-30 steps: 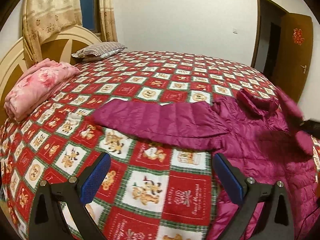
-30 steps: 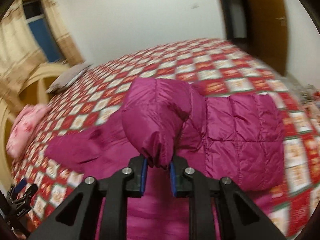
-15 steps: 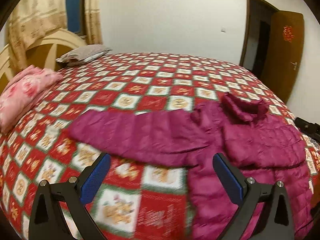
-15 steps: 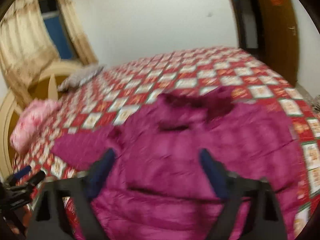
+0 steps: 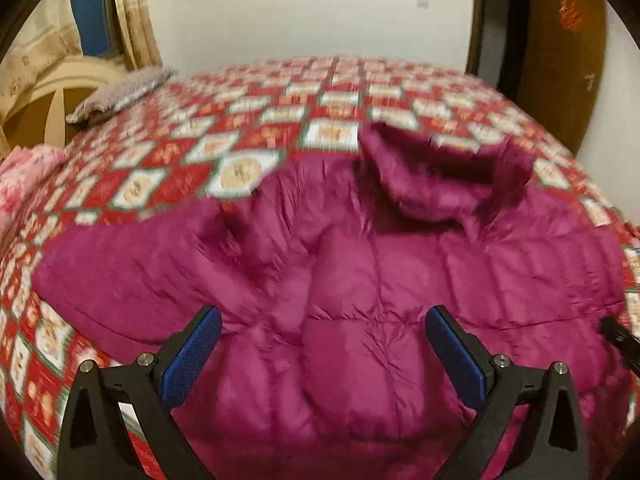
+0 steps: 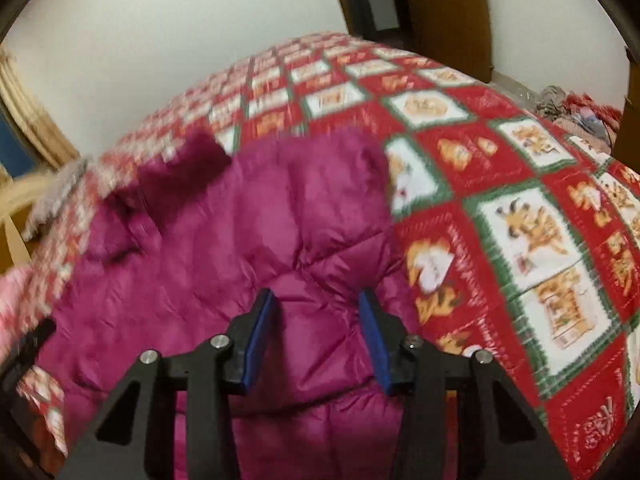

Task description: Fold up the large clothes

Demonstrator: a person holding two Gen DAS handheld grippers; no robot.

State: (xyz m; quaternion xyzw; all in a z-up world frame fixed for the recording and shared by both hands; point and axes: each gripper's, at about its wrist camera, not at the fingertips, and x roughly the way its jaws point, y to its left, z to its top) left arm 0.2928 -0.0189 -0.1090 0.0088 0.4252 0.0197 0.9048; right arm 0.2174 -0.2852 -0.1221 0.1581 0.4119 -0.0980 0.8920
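Two grippers hover over the near edge of the bed [image 5: 328, 92], both empty. Spread wide, the left gripper [image 5: 322, 342] holds nothing, with the jacket [image 5: 360, 280] lying flat below and ahead of it. Jaws on the right gripper [image 6: 318, 334] are closing, with jacket fabric showing between them but no pinch visible. The jacket's body runs away from the grippers toward its hood [image 5: 440, 176]. One sleeve [image 5: 120, 276] stretches out toward the bed's left side, nearer the left gripper, likely the next part to fold.
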